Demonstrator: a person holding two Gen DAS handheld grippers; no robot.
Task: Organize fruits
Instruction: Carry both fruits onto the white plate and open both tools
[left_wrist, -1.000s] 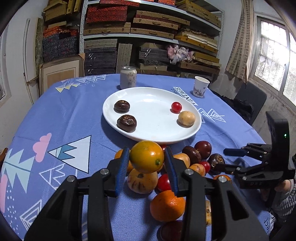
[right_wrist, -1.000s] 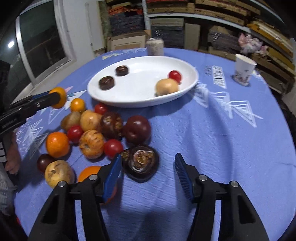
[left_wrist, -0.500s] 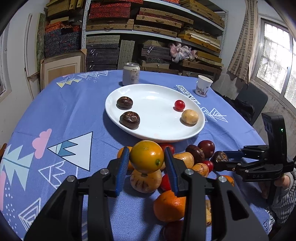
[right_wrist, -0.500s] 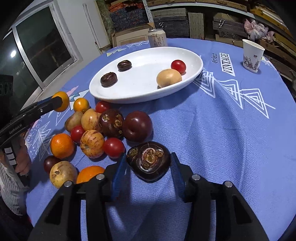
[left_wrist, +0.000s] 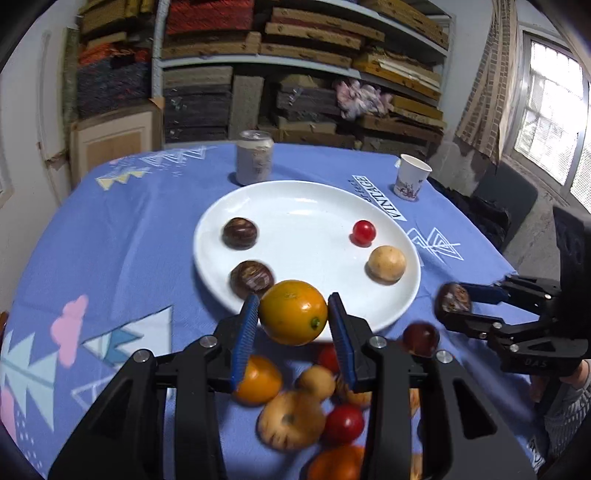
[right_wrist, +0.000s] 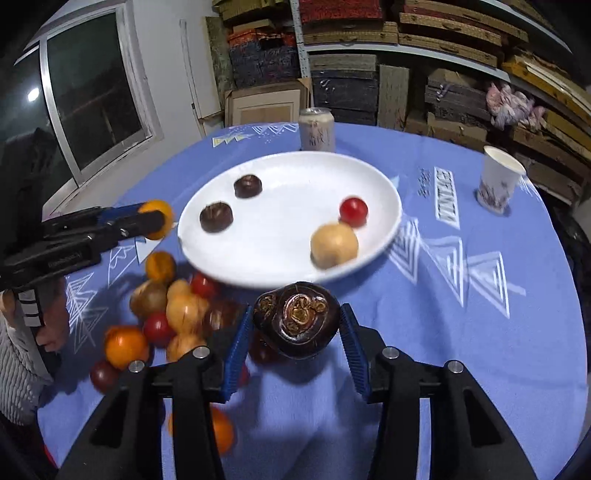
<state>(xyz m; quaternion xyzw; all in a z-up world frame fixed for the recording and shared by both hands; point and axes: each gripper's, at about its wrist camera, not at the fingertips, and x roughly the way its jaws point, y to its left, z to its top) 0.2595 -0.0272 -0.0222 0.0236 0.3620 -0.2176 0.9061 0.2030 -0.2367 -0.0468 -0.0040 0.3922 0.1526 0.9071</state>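
The orange is being held clamped in the left gripper, and it is now being carried over the near rim of the plate, where a second ago it was hanging above the pile. The mangosteen is being gripped by the right gripper, whose jaws have just been closing on it; it was lying on the cloth a second ago and is now being lifted toward the plate. By this reading, two fruits are about to be added to the four already being kept on the plate, while most of the pile is still waiting. "VINTAGE" is being shown on the cloth print; the writing on the can and the cup cannot be read.
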